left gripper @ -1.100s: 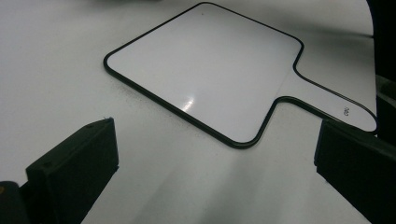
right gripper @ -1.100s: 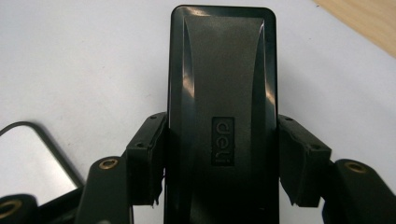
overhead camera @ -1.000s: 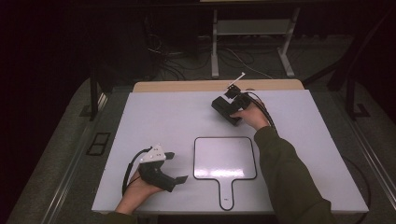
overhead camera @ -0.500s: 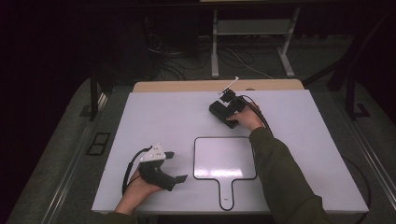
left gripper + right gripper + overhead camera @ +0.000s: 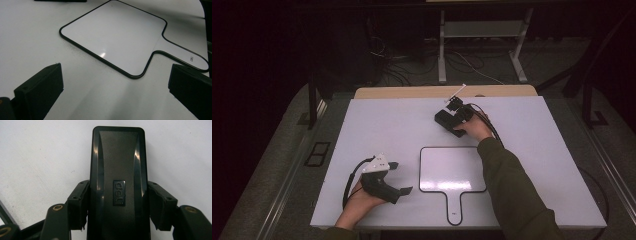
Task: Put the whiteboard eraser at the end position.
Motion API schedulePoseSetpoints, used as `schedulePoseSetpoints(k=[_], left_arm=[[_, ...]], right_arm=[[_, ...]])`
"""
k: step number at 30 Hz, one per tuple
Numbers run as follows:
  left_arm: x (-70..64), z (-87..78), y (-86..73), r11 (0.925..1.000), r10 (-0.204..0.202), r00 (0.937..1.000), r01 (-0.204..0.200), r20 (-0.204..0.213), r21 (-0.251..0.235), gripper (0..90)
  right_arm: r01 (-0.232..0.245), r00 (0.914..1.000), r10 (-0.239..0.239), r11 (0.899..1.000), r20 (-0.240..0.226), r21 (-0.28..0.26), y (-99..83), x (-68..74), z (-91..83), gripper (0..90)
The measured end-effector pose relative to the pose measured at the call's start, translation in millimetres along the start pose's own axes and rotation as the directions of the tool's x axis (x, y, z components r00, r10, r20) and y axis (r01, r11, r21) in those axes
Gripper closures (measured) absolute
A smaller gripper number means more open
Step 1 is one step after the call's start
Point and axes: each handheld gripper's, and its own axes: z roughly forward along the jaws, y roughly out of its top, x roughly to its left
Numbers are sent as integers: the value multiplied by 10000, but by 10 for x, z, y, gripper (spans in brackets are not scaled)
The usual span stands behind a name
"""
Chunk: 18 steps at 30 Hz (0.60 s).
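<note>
The right gripper [image 5: 117, 207] has its two black jaws closed against the long sides of a black eraser [image 5: 117, 170], one jaw on each flank, gripping it about halfway along its length. The eraser runs straight out between the jaws and well past their tips, with its rounded far end over the white table [image 5: 37, 157] (a small raised logo sits on its top face, right between the jaws). Whether the eraser rests on the table or is lifted off it cannot be told. In the high view the right gripper [image 5: 457, 112] and the eraser [image 5: 446, 120] are toward the far side of the table [image 5: 387, 125], beyond the top edge of the whiteboard [image 5: 452, 170].

The left gripper [image 5: 394, 177] rests in the person's left hand [image 5: 359, 200] near the front left of the table, its jaws wide apart and holding nothing. From its own camera, the whiteboard [image 5: 112, 37] lies flat ahead of the open jaws, its handle pointing to the right.
</note>
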Motion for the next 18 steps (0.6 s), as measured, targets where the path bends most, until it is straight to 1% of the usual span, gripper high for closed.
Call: schedulePoseSetpoints(k=[3, 5, 6, 7, 10, 12, 16, 18], left_arm=[[-2, 1, -1, 10000, -11, 10000, 11, 2, -3, 0], [-4, 0, -1, 10000, 11, 10000, -11, 1, 12, 0], [-4, -2, -2, 10000, 10, 10000, -10, 3, 13, 0], [-4, -3, -3, 10000, 2, 10000, -2, 8, -1, 0], [-3, -4, -4, 10000, -3, 10000, 3, 14, -3, 0], [-7, -3, -3, 10000, -6, 10000, 6, 18, -5, 0], [-3, -8, -3, 10000, -17, 10000, 17, 19, -30, 0], [5, -12, -2, 9999, -77, 10000, 77, -2, -99, 0]], right_arm=[[-19, 10000, 19, 10000, -19, -84, -11, -1, -6, 381], [65, 10000, -65, 9999, -45, -102, -18, -3, -21, 381], [7, 10000, -7, 9999, -54, -142, -22, -3, -33, 380], [53, 10000, -55, 9997, -84, -221, -27, -10, -45, 369], [-163, 9994, 149, 9990, -326, -421, -39, -36, -91, 309], [-254, 9992, 239, 9984, -306, -505, -44, -43, -125, 297], [-346, 9988, 321, 9971, -374, -684, -53, -51, -187, 244], [-410, 9987, 383, 9955, -336, -851, -57, -46, -220, 223]])
